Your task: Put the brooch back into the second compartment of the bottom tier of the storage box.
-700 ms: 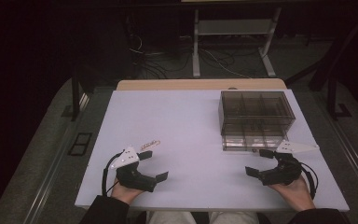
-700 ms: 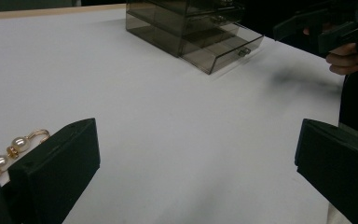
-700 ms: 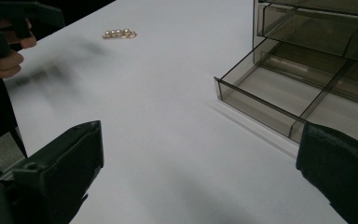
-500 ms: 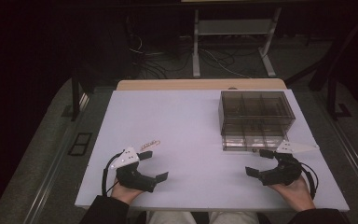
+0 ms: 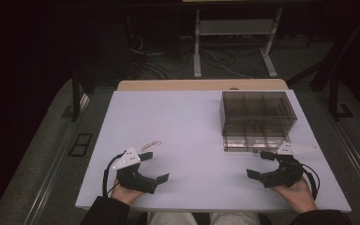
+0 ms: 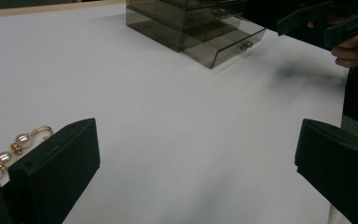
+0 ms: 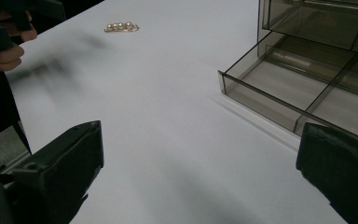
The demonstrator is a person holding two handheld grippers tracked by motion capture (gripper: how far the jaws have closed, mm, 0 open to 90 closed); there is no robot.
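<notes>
The person holds the left gripper [image 5: 153, 166] near the front edge of the white table [image 5: 187, 126], at about seven o'clock on the tabletop. Its jaws stand wide apart, released, with nothing between them. Just beyond its far jaw, toward one o'clock from the gripper, lies a pearl hair clip [image 5: 150, 145] with gold-coloured fittings, flat on the table. In the left gripper view the clip [image 6: 9, 153] sits just outside the left jaw, partly hidden behind it; whether it touches the jaw cannot be told.

The right gripper [image 5: 258, 164] rests at about five o'clock on the table, held in the person's right hand [image 5: 295, 190]. Its jaws are also spread, gripping nothing.

At two o'clock on the table stands a smoky transparent drawer box [image 5: 257, 110], and its bottom drawer [image 5: 251, 140] is pulled out toward the person. In the right gripper view the open drawer [image 7: 307, 88] shows dividers, and its front corner lies just ahead of the right jaw.
</notes>
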